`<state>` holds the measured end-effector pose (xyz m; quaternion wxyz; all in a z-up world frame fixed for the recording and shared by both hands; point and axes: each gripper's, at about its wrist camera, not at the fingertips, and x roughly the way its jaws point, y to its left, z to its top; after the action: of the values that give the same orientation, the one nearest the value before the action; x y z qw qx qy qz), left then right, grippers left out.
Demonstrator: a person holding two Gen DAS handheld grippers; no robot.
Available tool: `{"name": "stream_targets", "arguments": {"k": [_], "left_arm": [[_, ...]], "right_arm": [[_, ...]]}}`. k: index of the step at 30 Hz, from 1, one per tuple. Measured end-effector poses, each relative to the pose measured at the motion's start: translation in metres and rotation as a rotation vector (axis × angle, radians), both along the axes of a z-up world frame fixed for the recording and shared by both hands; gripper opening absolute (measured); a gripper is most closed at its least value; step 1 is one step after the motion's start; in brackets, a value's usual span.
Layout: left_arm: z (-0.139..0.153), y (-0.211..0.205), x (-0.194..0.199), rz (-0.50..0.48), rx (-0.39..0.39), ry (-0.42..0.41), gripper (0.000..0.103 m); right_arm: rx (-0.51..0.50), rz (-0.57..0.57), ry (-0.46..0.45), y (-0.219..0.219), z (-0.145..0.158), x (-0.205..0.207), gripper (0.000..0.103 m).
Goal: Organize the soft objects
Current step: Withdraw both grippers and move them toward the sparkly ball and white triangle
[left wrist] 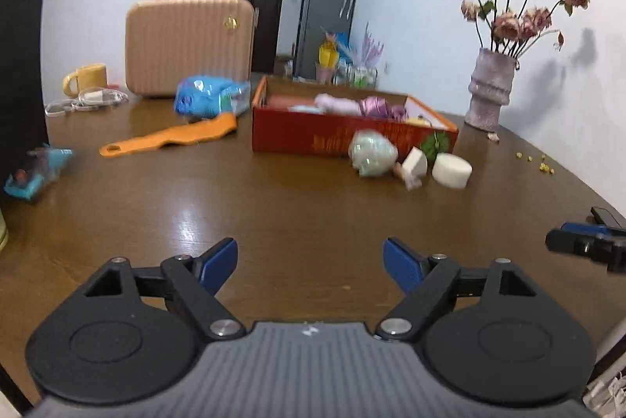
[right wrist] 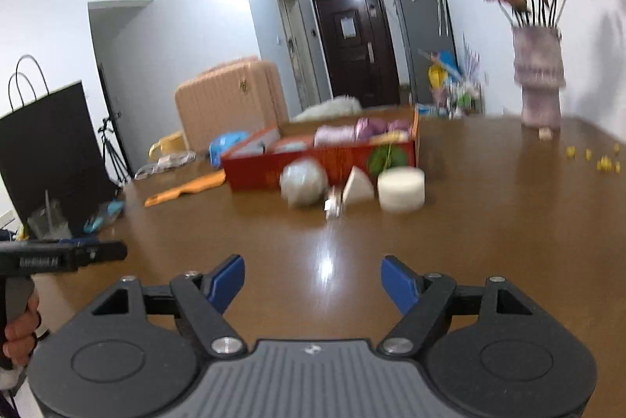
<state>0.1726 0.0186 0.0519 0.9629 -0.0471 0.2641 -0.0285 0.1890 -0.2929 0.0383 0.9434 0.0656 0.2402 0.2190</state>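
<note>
Left gripper [left wrist: 310,261] and right gripper [right wrist: 313,279]: jaws wide apart, nothing between, both hover over brown wooden table [left wrist: 297,206], well apart from targets.

Soft things lie just before red cardboard box [left wrist: 336,134]: pale green crinkled ball [left wrist: 372,154], white wedge sponge [left wrist: 415,161], white round foam cylinder [left wrist: 452,170].

Risks, as judgement:
- pieces crowded, so jaws may pinch two together
- round ball may roll away if pushed
- views blurred; fast approach may strike box wall
- grey-pink ceramic vase of dried roses [left wrist: 491,87] near; wide swing could tip it
</note>
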Motion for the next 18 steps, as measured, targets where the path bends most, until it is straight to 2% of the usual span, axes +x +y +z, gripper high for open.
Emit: {"name": "stream_targets", "arguments": {"k": [3, 9, 12, 14, 18], "left_arm": [[0.001, -0.011, 0.014, -0.014, 0.049, -0.016, 0.084], [-0.004, -0.033, 0.048, -0.072, 0.048, -0.011, 0.084], [-0.009, -0.040, 0.075, -0.097, 0.059, 0.014, 0.084], [-0.011, -0.044, 0.098, -0.109, 0.061, 0.025, 0.084], [-0.010, -0.051, 0.150, -0.138, 0.055, 0.025, 0.084]], "right_arm": [[-0.028, -0.006, -0.002, 0.002, 0.000, 0.006, 0.076], [-0.017, -0.070, 0.004, -0.002, -0.005, 0.029, 0.075], [-0.035, -0.084, 0.021, -0.002, -0.008, 0.053, 0.075], [-0.051, -0.084, 0.030, 0.001, -0.009, 0.073, 0.069], [-0.084, -0.044, 0.027, 0.014, -0.007, 0.119, 0.065]]}}
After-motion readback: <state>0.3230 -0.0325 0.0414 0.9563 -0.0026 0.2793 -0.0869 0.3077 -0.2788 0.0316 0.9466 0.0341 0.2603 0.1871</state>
